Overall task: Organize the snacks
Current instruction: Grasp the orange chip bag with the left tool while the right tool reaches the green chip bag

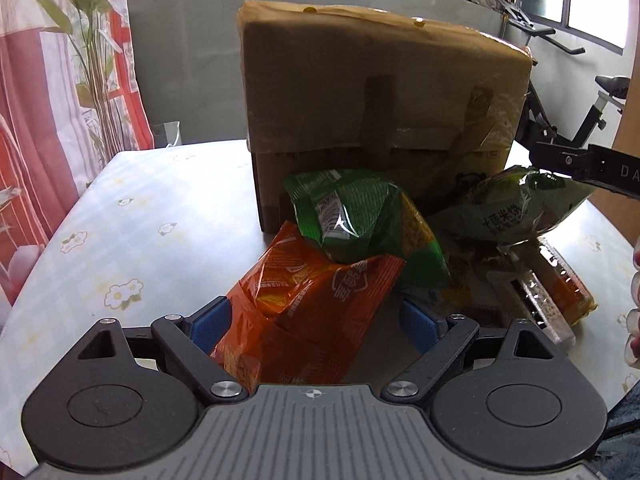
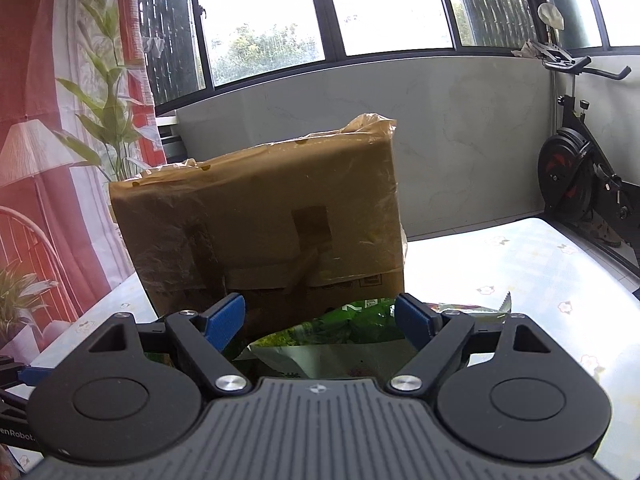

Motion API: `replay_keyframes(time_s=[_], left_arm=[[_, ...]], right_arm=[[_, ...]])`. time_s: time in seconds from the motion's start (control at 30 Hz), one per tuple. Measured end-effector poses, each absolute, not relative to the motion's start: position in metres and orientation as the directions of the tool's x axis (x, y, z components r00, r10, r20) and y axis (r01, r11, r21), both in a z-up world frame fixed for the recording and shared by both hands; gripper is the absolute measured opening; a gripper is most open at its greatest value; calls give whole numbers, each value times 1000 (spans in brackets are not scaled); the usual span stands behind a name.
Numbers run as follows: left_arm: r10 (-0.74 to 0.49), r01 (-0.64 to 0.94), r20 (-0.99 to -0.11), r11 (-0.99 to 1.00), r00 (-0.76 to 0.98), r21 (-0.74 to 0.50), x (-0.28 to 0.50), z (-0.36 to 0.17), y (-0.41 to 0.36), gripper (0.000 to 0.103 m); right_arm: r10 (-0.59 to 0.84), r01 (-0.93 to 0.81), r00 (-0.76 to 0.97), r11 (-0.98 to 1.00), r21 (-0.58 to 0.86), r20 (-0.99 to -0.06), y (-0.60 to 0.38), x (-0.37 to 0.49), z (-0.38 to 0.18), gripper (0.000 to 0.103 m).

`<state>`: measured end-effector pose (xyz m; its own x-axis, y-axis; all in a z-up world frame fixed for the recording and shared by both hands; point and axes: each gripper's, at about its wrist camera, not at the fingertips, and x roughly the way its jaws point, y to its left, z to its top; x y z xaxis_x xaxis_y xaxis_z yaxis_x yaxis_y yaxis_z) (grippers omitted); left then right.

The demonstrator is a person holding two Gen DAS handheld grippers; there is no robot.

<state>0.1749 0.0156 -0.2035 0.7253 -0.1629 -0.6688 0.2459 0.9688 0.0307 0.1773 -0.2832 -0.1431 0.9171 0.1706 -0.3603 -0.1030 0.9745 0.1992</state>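
Observation:
My left gripper [image 1: 318, 320] is open, its blue pads on either side of an orange snack bag [image 1: 304, 312] on the table. A green snack bag [image 1: 360, 216] leans on top of the orange one. Another green-grey bag [image 1: 516, 208] lies to the right, and my right gripper's finger [image 1: 580, 164] reaches over it. Flat packets [image 1: 548, 292] lie under it. A tall cardboard box [image 1: 376, 92] stands behind the pile. In the right wrist view my right gripper [image 2: 320, 316] is open above a green bag [image 2: 344, 332], facing the box [image 2: 260, 216].
The table has a pale flowered cloth [image 1: 132, 216]. A red patterned curtain [image 1: 44, 120] hangs at the left. An exercise bike [image 2: 576, 184] stands past the table's right edge. A grey wall and windows are behind the box.

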Motion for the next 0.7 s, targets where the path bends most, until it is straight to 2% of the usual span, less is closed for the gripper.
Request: replay_keyframes(time_s=[0.37,0.43,0.53,0.7], left_arm=[[-101,168,-755,986,648,13,191,-232,25,92],[-93,156,-763,988,640,9,193,-236,27,88],[-106,161,-752,987,651,0,191,-232,31,79],[-101,158,-711,987,696,15,182,-221,33,77]], right_arm=[[175,-112,911,976,186,-374,-279,176,-145,87],[179,-117,907,976,182,-380,-277,177,-145,87],[185,-126,904,976,175,-385,-276,177,-146,87],[187,-132,900,978,164,-394,-273,180,-146,87]])
